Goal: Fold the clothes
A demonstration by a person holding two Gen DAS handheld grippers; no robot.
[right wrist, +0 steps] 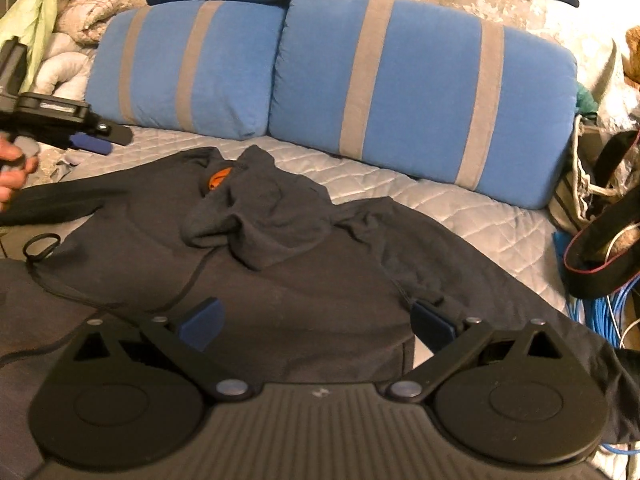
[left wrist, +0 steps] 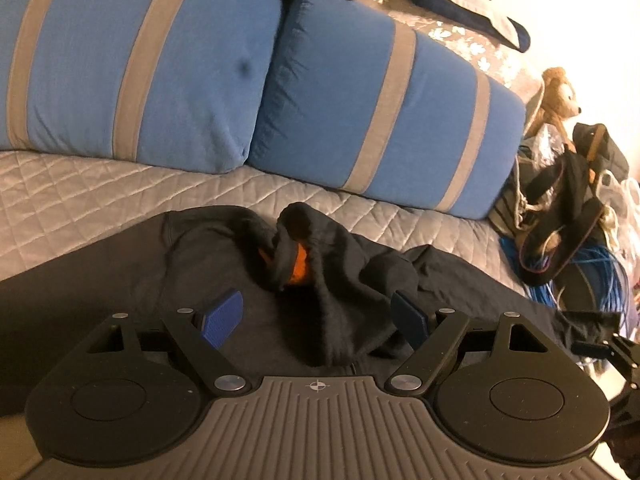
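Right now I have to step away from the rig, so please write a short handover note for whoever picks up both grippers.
Left gripper: open, empty, hovering over the dark hoodie.
Right gripper: open, empty, over the hoodie's lower body.
The hoodie lies spread on the quilted bedspread in front of two blue striped pillows; its hood is bunched with orange lining showing, and the sleeves are out to both sides.
Done: garment laid out roughly.
Left: flatten the hood, fold in the sleeves, fold the body.

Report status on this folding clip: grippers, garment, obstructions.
Left hand-held gripper open, right hand-held gripper open, both empty. Dark hoodie spread rumpled on quilted bed, unfolded. Black cord lies across it.
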